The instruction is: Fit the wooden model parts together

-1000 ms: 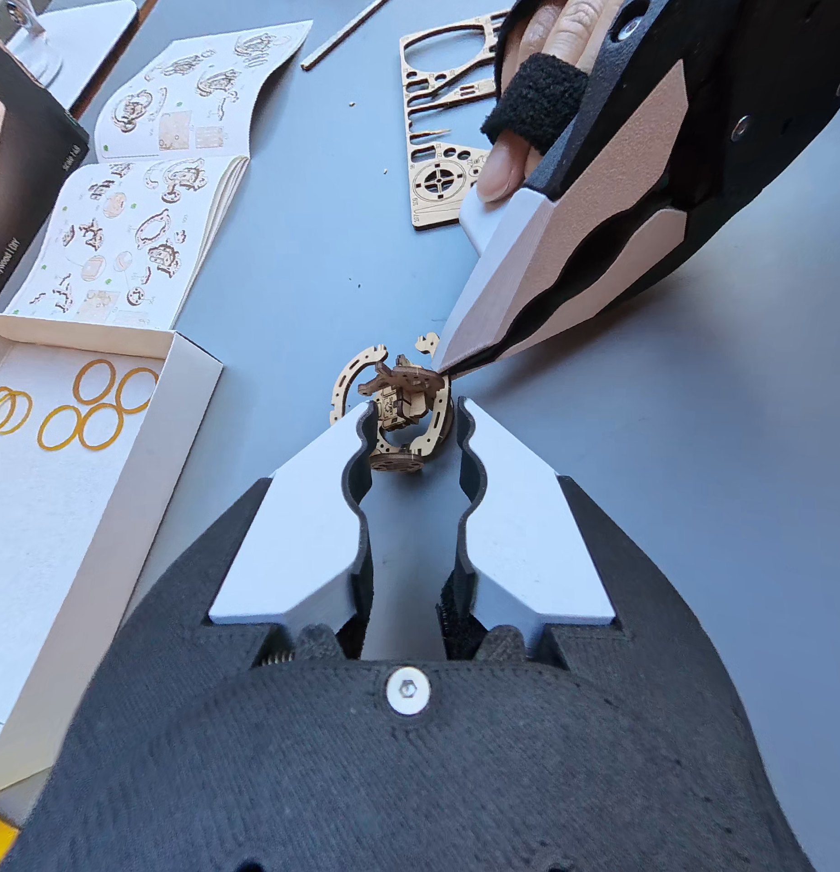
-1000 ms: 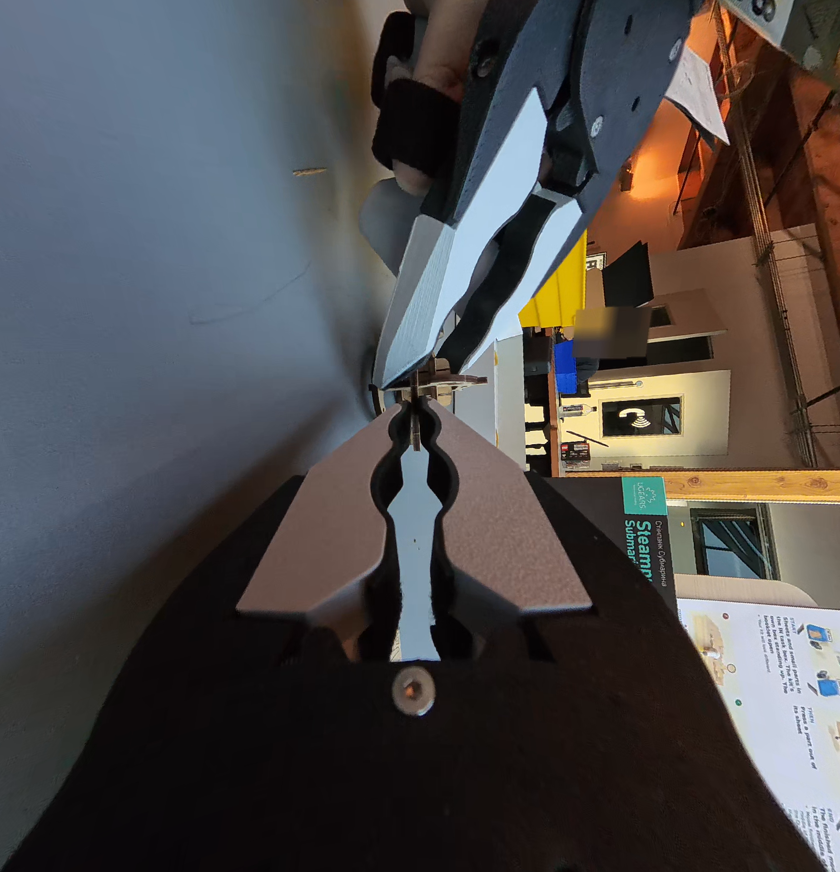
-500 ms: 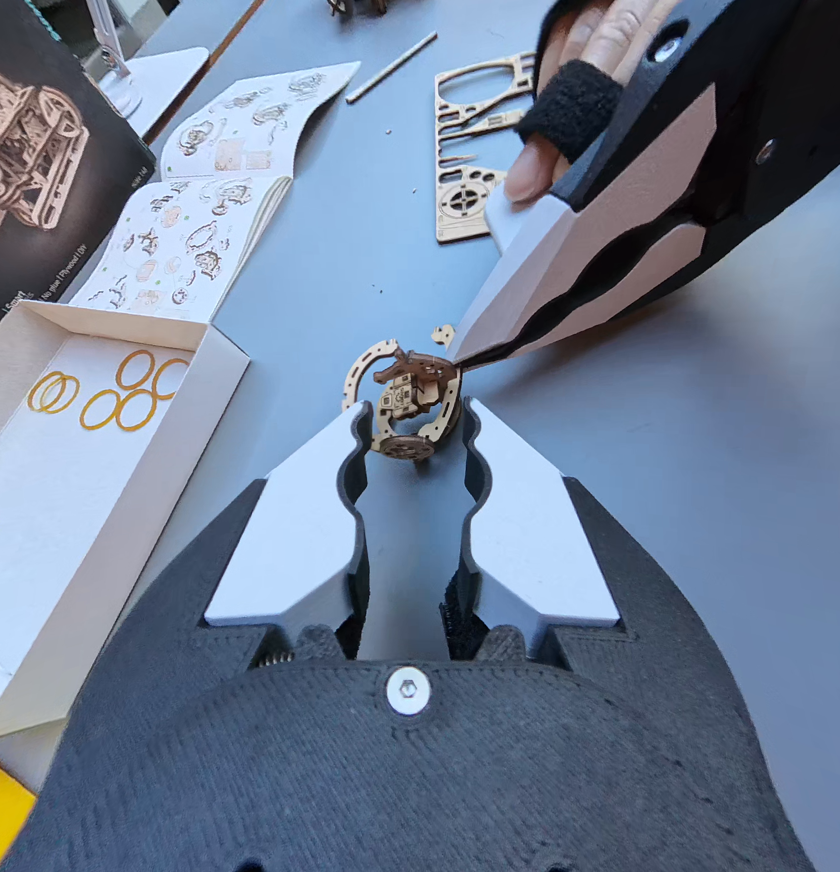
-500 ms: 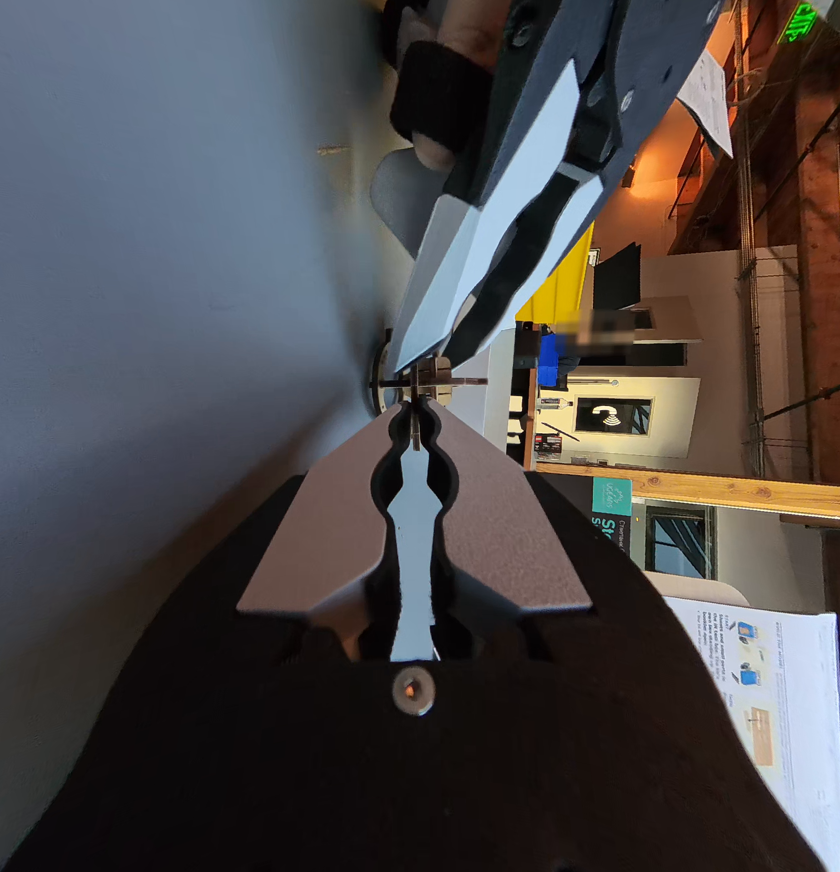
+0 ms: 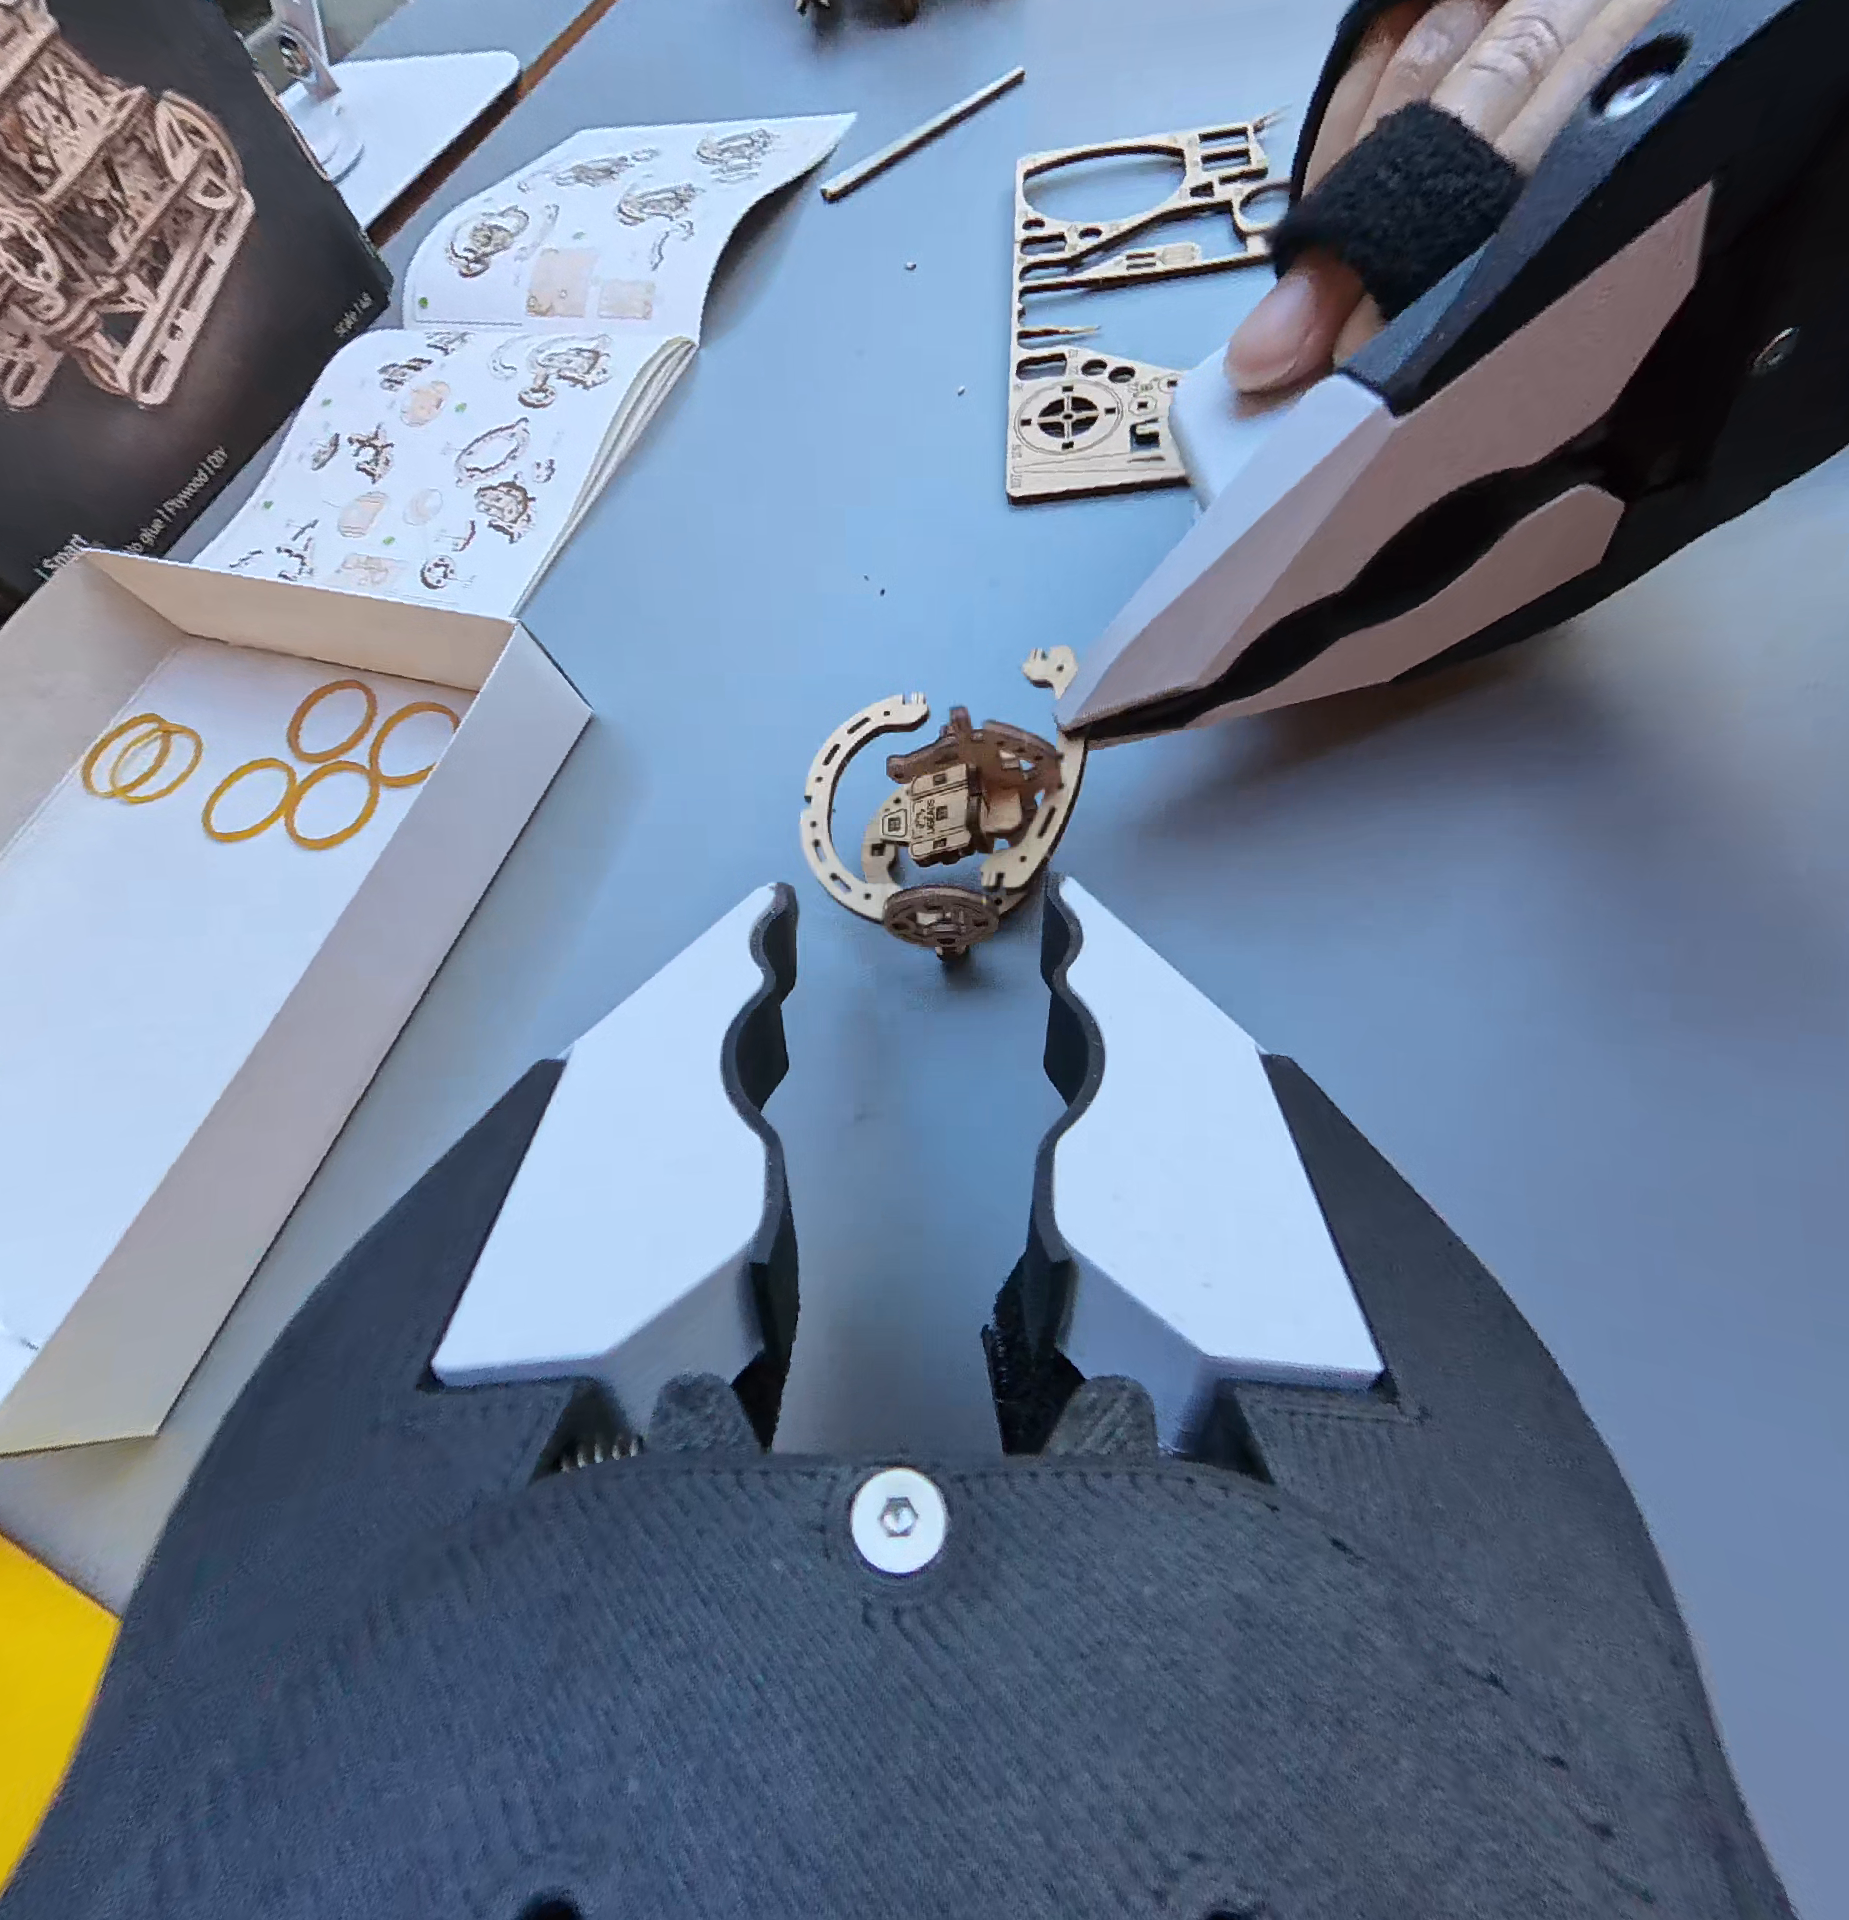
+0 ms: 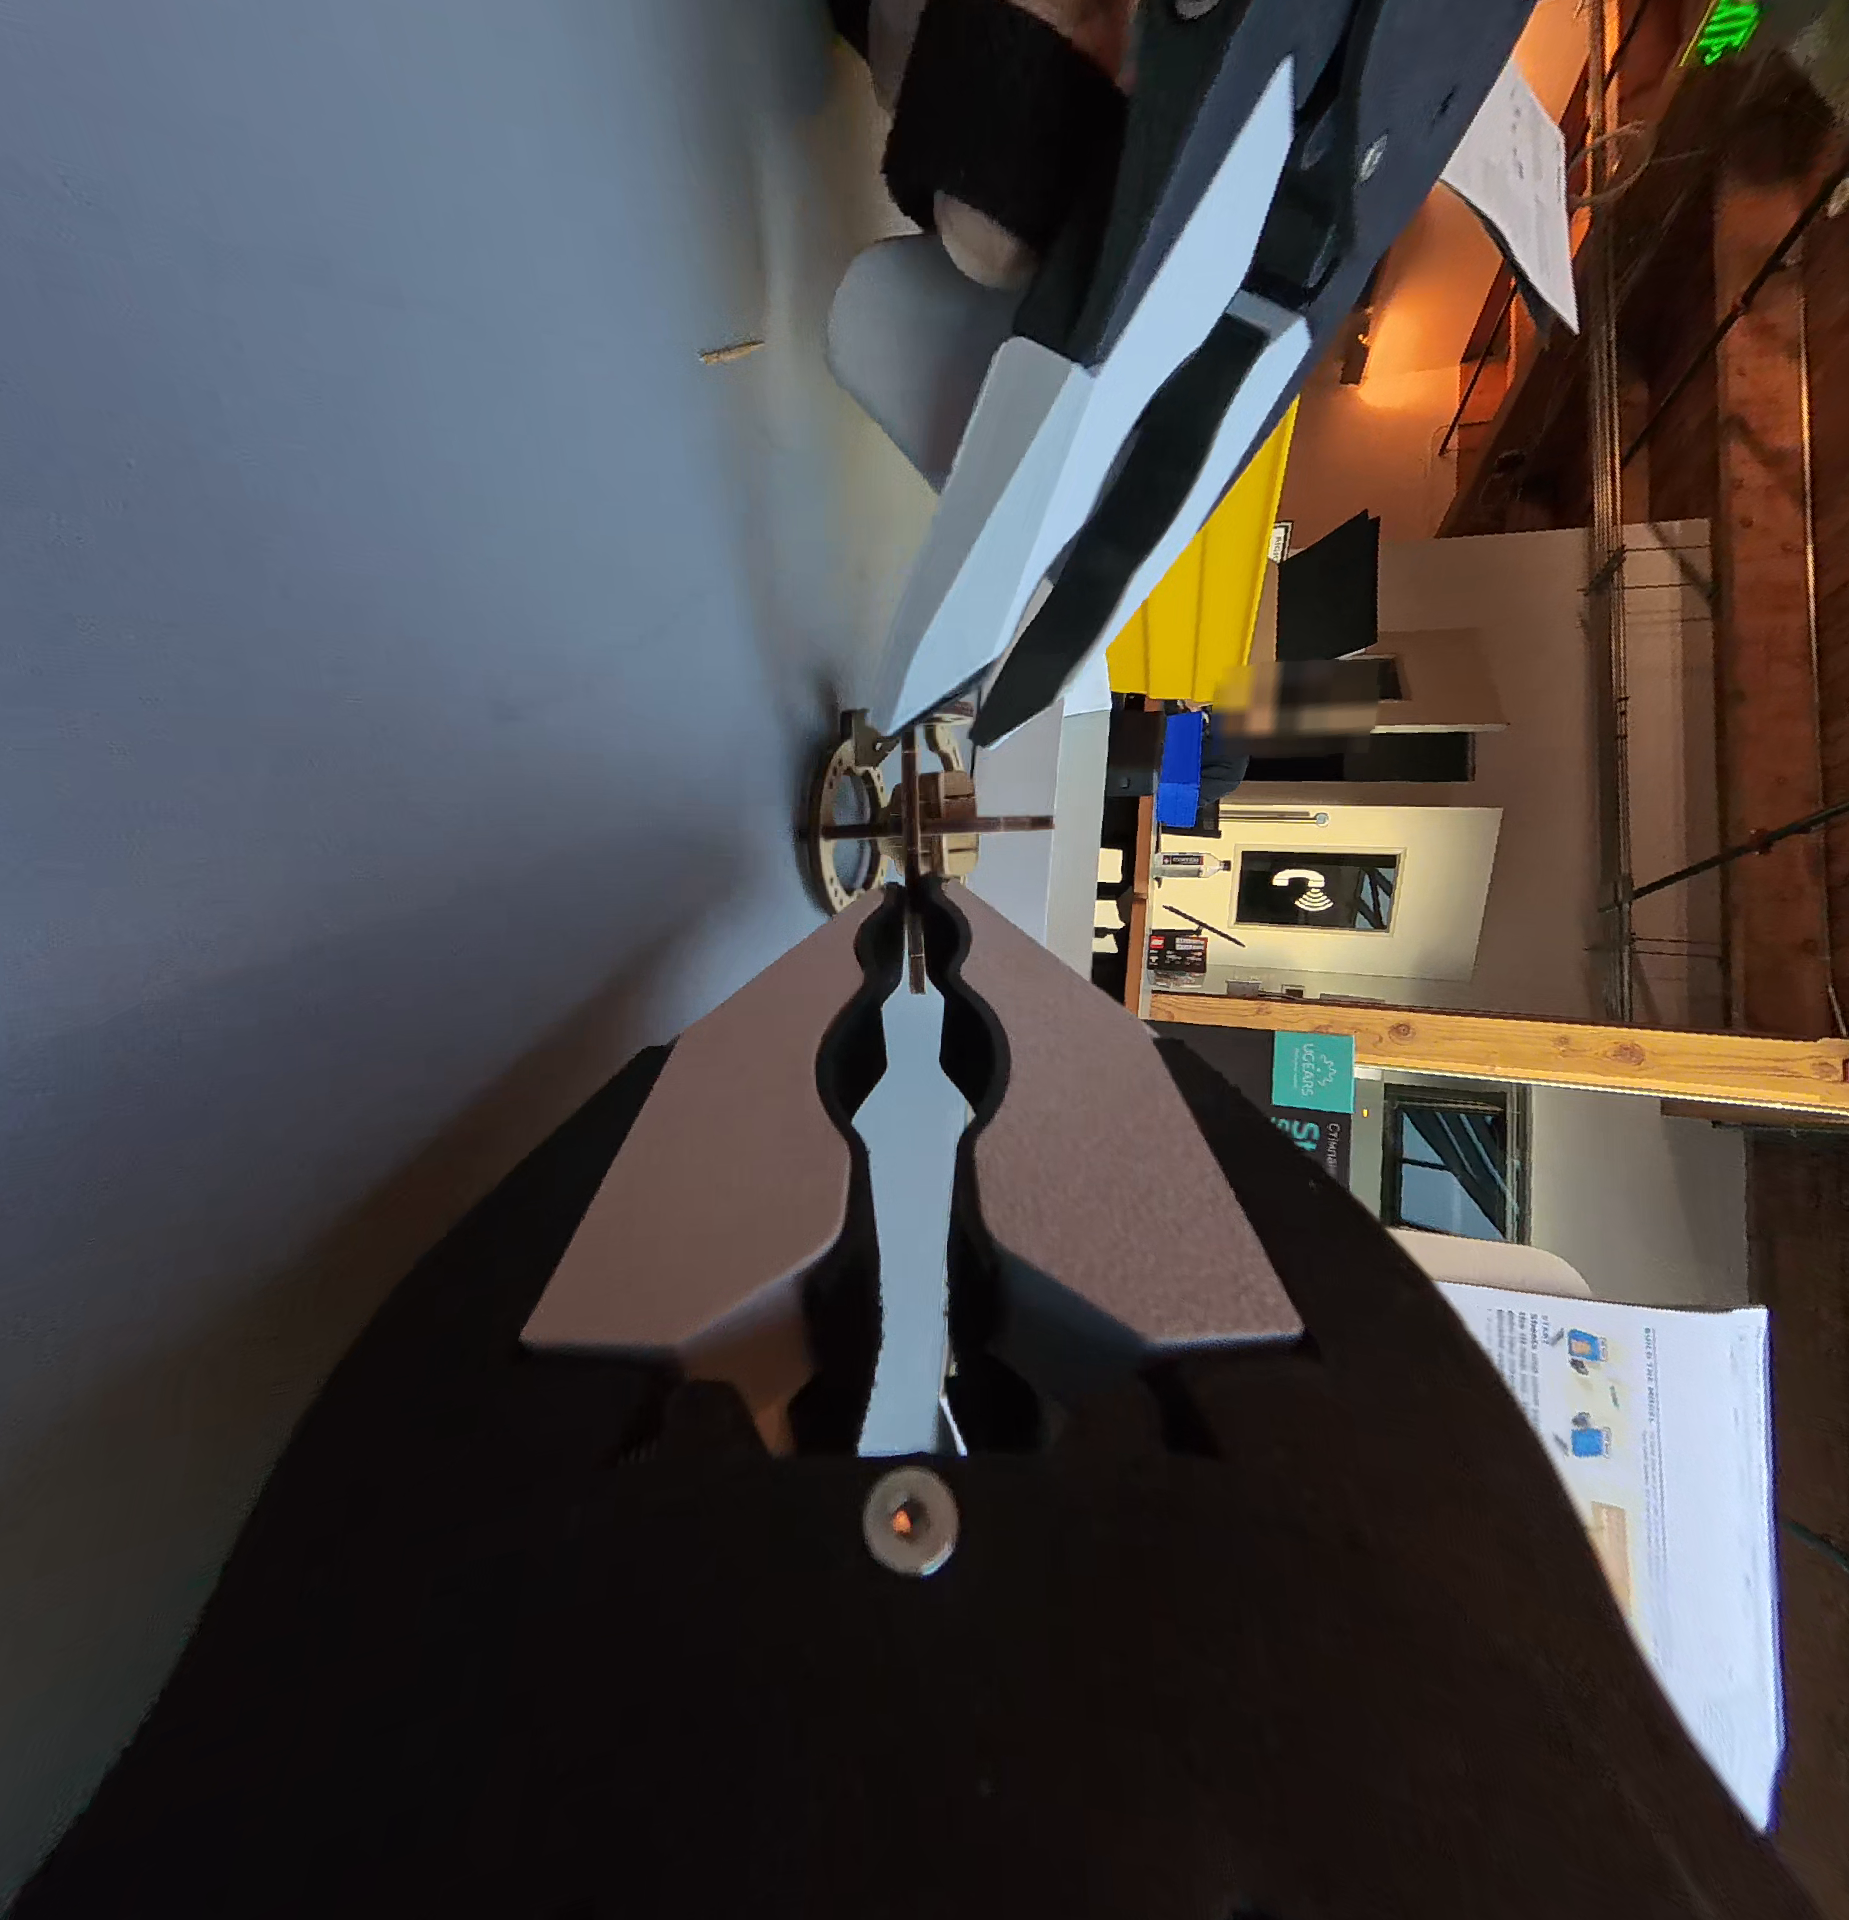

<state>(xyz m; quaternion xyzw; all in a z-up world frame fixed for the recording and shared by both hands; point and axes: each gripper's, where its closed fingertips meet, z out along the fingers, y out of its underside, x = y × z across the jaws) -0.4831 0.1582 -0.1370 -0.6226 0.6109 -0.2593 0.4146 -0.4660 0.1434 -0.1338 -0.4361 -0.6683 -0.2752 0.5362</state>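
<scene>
A small wooden model [image 5: 941, 821], an open ring around a boxy core with a round disc at its bottom, stands upright over the grey table [image 5: 1419, 1039]. My right gripper [image 5: 1074, 732] comes in from the upper right and is shut on the ring's upper right edge. My left gripper [image 5: 920, 904] is open and empty, its white fingertips [image 5: 774, 914] just short of the model on either side. In the right wrist view my right gripper [image 6: 915, 914] pinches a thin edge of the model [image 6: 925, 821], with the left gripper [image 6: 941, 727] beyond it. A tiny loose wooden piece [image 5: 1050, 665] lies by the right gripper's tip.
A white box lid [image 5: 504, 790] with several yellow rubber bands [image 5: 276, 790] sits at the left. Behind it lie an open instruction booklet [image 5: 484, 436] and a black kit box [image 5: 89, 260]. A punched-out wooden sheet [image 5: 1107, 343] and a thin stick [image 5: 920, 130] lie farther back. My left and right fingertips are right by each other.
My left gripper has drawn back from the model, which was between its fingertips and now stands just ahead of them. The right gripper has kept its hold on the ring.
</scene>
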